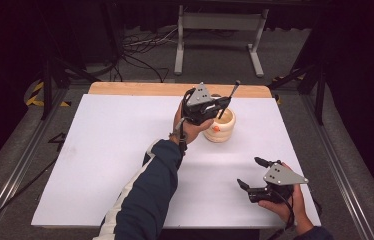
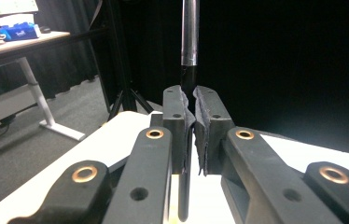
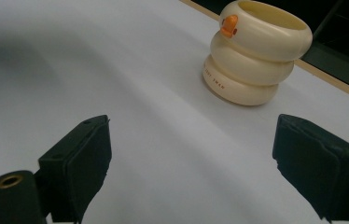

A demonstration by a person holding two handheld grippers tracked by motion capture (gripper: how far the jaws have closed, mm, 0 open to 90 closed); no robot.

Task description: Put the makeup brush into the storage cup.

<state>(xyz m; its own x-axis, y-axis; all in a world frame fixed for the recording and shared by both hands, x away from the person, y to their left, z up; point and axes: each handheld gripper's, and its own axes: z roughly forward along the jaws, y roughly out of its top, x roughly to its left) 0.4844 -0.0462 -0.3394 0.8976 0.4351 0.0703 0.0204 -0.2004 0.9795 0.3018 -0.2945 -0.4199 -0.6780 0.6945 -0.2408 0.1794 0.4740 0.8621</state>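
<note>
On the white table top (image 1: 100, 150), which covers a wooden board and is the largest item present, a cream ring-stacked holder (image 1: 221, 126) with an orange duck bill stands near the far edge, right of centre. Next in size, the left gripper (image 1: 220, 104) hovers just beside and above that holder, its jaws pinched tight on a thin black rod (image 1: 229, 100) (a pen or brush handle, I cannot tell which); in the left gripper view the rod (image 2: 189, 32) rises straight up between the padded fingers (image 2: 177, 116) and its lower end passes down below them. From the high view the rod's lower end appears to sit inside the holder's mouth. The right gripper (image 1: 255, 175) rests well apart at the near right corner, jaws spread wide with nothing between them, facing the holder (image 3: 256, 56). Judged by appearance, the rod is light, stiff and smooth, so liable to swivel in the pads; the present mid-shaft hold seems sound. The holder looks light and could tip if nudged.
</note>
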